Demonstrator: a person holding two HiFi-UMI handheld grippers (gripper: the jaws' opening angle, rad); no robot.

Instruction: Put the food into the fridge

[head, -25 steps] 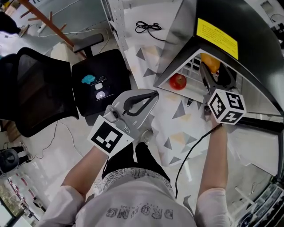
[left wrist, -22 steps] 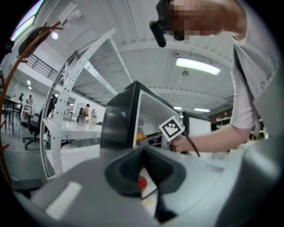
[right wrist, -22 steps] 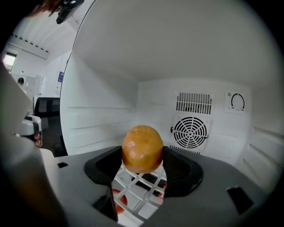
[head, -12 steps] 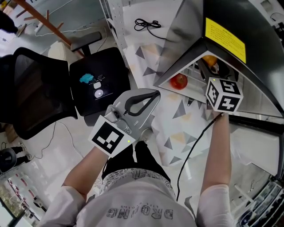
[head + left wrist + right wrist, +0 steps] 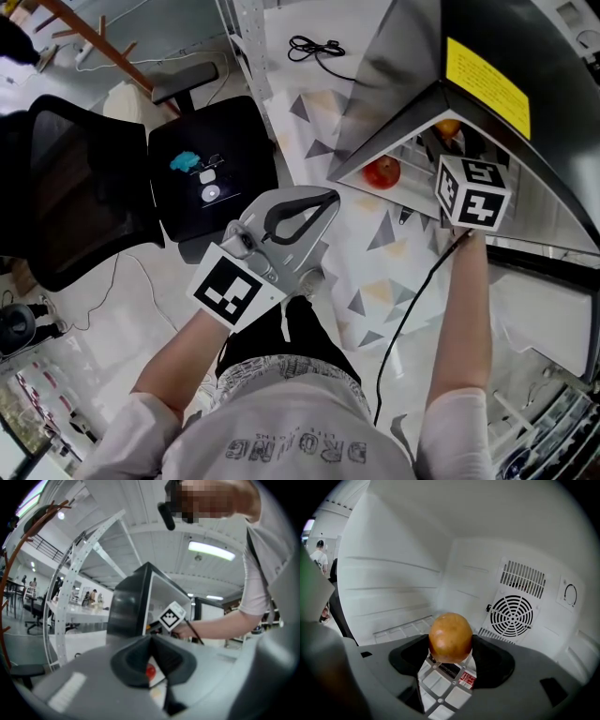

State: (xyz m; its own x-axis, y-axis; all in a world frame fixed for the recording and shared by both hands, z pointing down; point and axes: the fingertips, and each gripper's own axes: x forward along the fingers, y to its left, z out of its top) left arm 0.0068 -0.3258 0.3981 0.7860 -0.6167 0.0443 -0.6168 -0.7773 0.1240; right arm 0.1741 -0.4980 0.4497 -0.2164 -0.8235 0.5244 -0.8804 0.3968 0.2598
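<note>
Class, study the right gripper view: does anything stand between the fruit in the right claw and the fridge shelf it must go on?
Nothing visible does. The right claw grips the orange fruit inside the fridge, with bare wire shelf showing beneath it. The red apple sits off to one side.

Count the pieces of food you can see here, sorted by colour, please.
Red: 1, the red fruit lying inside the fridge.
Orange: 1, the orange fruit clamped in the right gripper.
Total: 2.
</note>
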